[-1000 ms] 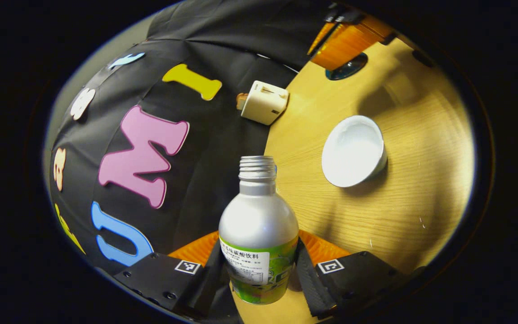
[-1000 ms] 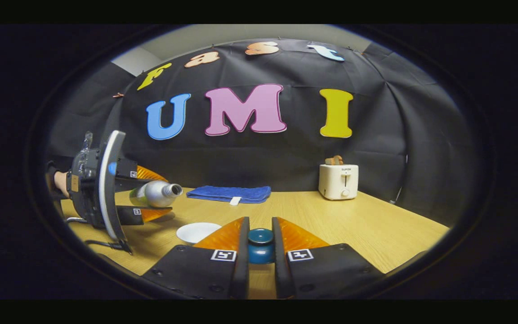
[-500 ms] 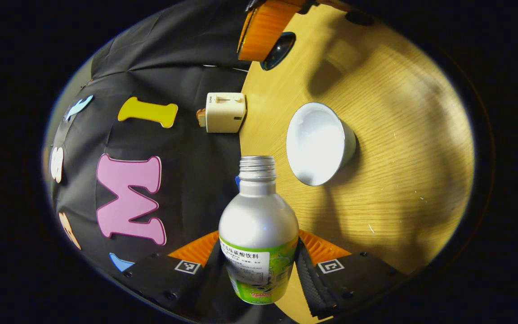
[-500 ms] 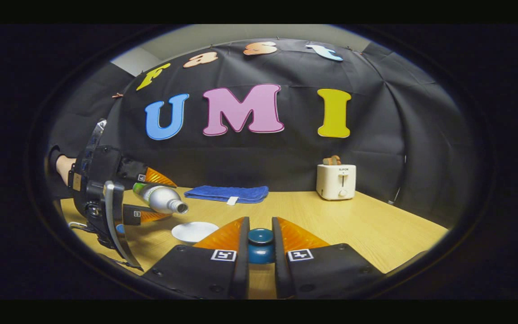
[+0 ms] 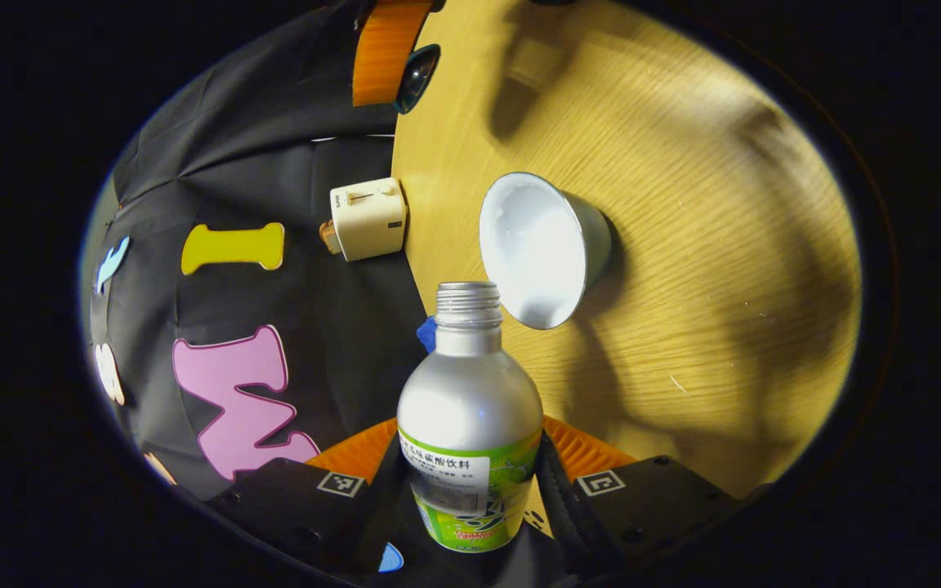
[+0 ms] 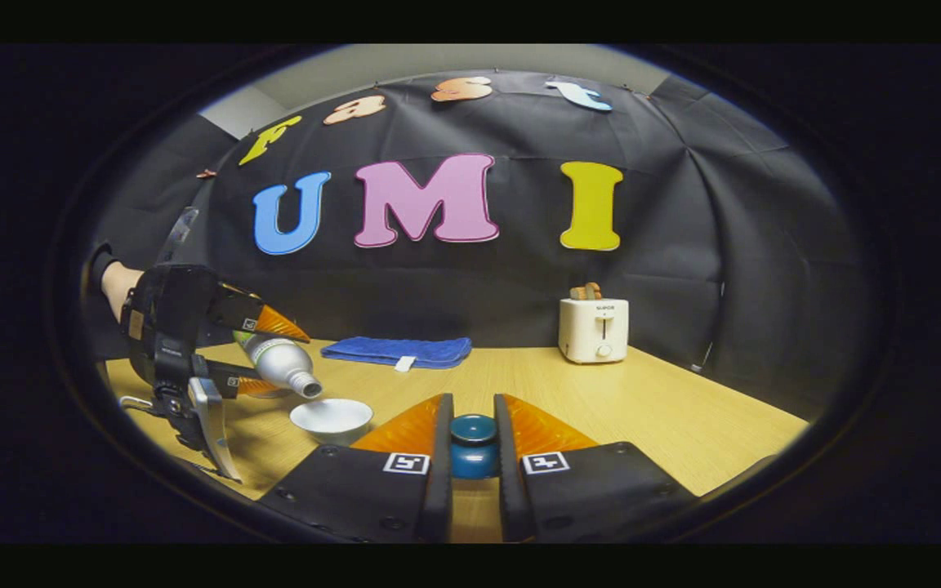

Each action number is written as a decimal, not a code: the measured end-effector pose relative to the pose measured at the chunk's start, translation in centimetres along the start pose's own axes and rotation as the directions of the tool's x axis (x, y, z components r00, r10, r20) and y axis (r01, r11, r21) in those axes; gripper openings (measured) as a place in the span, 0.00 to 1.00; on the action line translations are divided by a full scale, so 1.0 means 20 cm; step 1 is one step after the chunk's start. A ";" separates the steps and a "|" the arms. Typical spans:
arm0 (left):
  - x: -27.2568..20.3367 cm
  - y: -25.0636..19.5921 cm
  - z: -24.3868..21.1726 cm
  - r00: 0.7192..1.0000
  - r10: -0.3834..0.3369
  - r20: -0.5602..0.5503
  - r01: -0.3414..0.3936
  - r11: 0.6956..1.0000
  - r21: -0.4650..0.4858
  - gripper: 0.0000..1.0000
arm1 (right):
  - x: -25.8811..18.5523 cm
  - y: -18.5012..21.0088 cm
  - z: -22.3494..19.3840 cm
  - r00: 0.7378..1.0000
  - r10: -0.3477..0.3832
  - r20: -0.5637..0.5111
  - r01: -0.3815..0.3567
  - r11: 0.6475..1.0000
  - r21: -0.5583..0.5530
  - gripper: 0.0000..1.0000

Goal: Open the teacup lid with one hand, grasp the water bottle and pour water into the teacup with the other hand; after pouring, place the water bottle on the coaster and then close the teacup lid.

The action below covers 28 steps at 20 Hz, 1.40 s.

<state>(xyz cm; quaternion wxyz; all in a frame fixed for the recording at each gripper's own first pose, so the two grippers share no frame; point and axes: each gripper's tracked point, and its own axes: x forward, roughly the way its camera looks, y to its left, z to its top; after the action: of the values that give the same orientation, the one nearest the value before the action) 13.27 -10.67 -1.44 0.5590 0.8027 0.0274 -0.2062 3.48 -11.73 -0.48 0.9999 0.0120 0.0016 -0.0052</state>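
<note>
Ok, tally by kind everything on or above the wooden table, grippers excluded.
Silver metal bottle with green label: 1
White round teacup: 1
Dark blue teacup lid: 1
Folded blue cloth: 1
Cream toaster: 1
Total: 5

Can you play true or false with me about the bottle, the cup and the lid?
1. The left hand-held gripper holds the water bottle. True.
2. The bottle has its cap on. False: its threaded mouth is open.
3. The bottle's mouth tips down toward the white teacup. True.
4. The teacup lid sits on the teacup. False: the right hand-held gripper holds it, off the cup.
5. The toaster lies on its side. False: it stands upright by the wall.
</note>
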 end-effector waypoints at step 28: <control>-0.01 0.04 -0.05 0.994 -0.042 -0.101 0.074 0.939 0.336 0.80 | 0.00 0.00 -0.01 1.000 0.001 0.000 -0.001 1.000 0.001 0.31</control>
<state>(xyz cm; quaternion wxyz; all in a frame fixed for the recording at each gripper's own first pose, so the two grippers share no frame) 13.59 -10.07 -0.29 0.4044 0.8943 0.0408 -0.1870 3.47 -11.65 -0.62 0.9999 0.0124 0.0017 -0.0047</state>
